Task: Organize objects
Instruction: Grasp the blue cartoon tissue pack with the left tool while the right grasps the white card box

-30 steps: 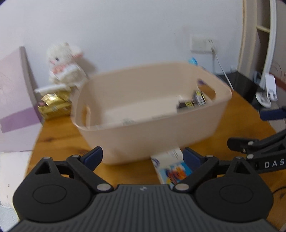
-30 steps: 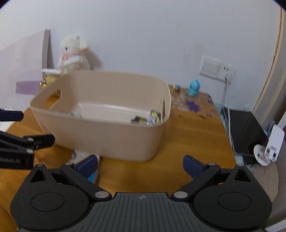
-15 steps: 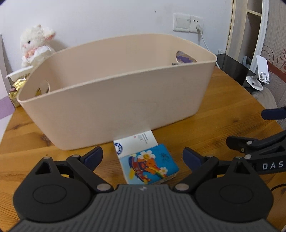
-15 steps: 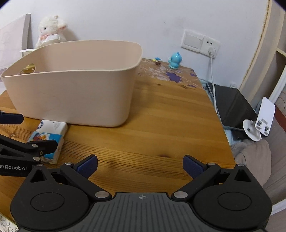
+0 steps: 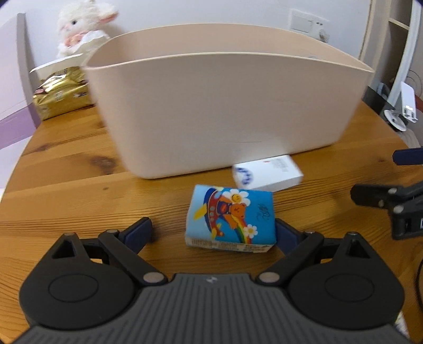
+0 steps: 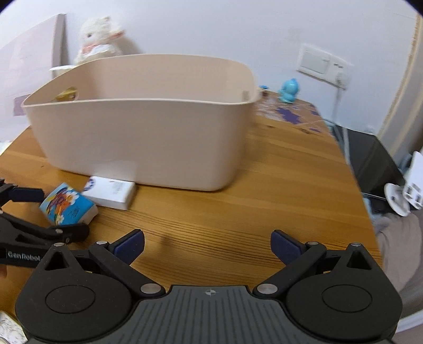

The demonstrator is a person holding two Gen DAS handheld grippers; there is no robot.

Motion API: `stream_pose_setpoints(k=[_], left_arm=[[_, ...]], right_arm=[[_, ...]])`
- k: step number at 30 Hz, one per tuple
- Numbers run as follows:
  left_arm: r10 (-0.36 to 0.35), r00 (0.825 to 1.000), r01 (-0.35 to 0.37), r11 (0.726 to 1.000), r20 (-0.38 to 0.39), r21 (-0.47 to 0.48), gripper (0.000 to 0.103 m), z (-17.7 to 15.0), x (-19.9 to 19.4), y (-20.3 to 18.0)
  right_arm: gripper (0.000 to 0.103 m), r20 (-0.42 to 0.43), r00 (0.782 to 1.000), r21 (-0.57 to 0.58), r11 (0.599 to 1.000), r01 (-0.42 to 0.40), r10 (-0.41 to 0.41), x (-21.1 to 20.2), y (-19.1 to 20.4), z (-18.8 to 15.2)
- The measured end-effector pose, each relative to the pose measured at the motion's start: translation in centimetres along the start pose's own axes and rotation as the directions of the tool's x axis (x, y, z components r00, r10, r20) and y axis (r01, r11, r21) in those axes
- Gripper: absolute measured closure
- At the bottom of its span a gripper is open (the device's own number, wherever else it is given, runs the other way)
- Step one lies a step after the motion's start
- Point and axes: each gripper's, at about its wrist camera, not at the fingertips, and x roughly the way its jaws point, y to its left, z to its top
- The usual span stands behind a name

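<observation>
Your left gripper (image 5: 212, 231) sits spread wide with the blue tissue pack (image 5: 230, 218) between its fingers, nearer the right one, on the table (image 5: 66, 169) before the beige bin (image 5: 224, 105), while your right gripper (image 6: 207, 244) hovers released, holding nothing.

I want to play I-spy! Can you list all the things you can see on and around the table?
Bin: one, beige, middle of table.
Tissue pack: one, blue with cartoon bear, in front of bin.
Box: one, white, against the bin's base.
Table: one, brown wood.
Plush toy: one, white, behind bin.
Foil bag: one, gold, left of bin.
Figurine: one, blue, far table edge.
Wall socket: one, white, wall.
Left gripper: open, around tissue pack.
Right gripper: open, empty.
</observation>
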Motion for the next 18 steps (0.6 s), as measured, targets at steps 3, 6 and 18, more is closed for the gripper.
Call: stream_pose_setpoints(k=[3,6,18], left_arm=[[0.008,1.0,-0.008,1.0,-0.001,-0.008,0.006,0.0,0.0,1.7],[0.016,1.0,-0.016,1.0,-0.001,-0.023,0.006,0.0,0.0,3.4],[-0.019,0.999,0.018,1.0,0.04,0.025,0.007,0.6,0.7,6.3]], right_arm=[[0.0,-0.008,1.0,-0.03,1.0,-0.01,0.01,0.6,2.2,0.5],[0.0,-0.004,0.999,-0.049,0.998,-0.032,0.032,1.2,3.9,0.8],[0.0,-0.06,0.989,0.03,0.991,-0.13,0.132,4.2,6.7,3.2]])
